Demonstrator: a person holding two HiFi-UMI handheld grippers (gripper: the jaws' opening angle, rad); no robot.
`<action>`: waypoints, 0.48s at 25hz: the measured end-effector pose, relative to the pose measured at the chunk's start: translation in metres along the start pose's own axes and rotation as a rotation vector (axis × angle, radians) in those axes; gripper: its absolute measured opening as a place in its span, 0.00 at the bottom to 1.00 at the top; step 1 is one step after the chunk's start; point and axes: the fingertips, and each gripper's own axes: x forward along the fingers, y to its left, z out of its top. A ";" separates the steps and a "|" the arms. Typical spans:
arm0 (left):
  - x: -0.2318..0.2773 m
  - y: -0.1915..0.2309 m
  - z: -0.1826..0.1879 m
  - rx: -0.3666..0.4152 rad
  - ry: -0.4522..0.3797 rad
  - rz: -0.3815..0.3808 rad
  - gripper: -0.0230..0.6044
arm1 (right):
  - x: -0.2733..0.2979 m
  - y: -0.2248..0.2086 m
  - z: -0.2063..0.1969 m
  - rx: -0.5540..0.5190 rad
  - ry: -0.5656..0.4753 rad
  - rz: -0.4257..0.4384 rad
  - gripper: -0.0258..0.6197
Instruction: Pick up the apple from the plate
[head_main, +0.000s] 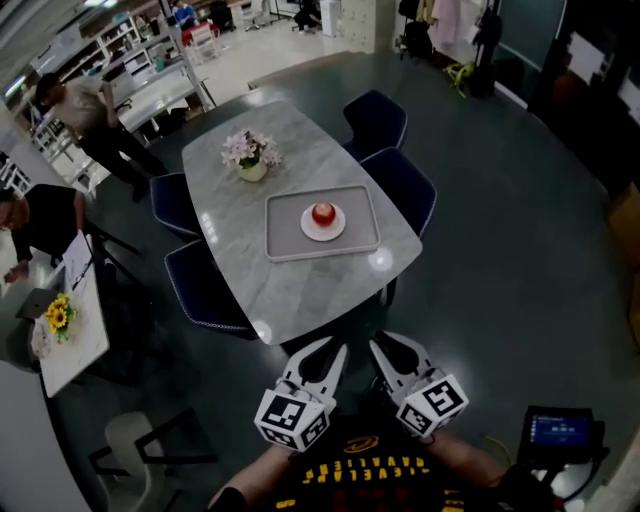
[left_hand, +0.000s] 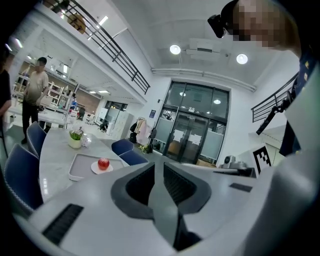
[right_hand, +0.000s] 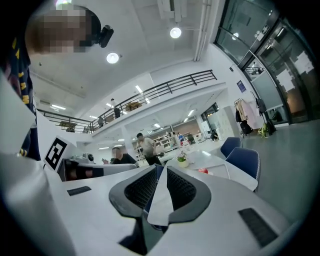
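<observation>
Your left gripper (head_main: 320, 352) and right gripper (head_main: 388, 347) hang side by side close to your chest, short of the table's near end. In each gripper view the two ribbed black pads are pressed together with nothing between them.

The apple (head_main: 323, 213), red and round, sits in the middle of a small white round plate (head_main: 310, 232). The plate lies on a grey rectangular tray (head_main: 290, 250) with rounded corners and a raised rim. The tray lies mid-table, its right side close to the table's right edge.

The table (head_main: 300, 295) is a long slab with rounded corners and a pale, marble-like, glossy top. Its near end is bare, and dark, smooth floor lies open between it and your grippers. Four navy upholstered chairs flank the long sides: two on the right (head_main: 405, 185) and two on the left (head_main: 200, 290). Beyond the tray stands a small pot of pale flowers (head_main: 252, 158). The floor on your right is wide and open. On the left stands a second white table (head_main: 75, 350) with sunflowers on it, and two people are there.

Each gripper carries a cube of black-and-white square markers (head_main: 292, 418). Yellow lettering on your dark shirt (head_main: 365, 470) shows upside down and too blurred to read. Nor can the print on the small blue screen (head_main: 560, 430) at your lower right be read.
</observation>
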 end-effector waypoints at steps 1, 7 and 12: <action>0.011 0.000 0.002 -0.003 -0.001 0.011 0.11 | 0.003 -0.010 0.004 0.003 0.003 0.012 0.12; 0.068 0.002 0.009 -0.038 -0.014 0.088 0.11 | 0.013 -0.068 0.024 0.027 0.028 0.074 0.12; 0.101 0.005 0.009 -0.067 -0.005 0.139 0.11 | 0.020 -0.113 0.030 0.067 0.060 0.083 0.12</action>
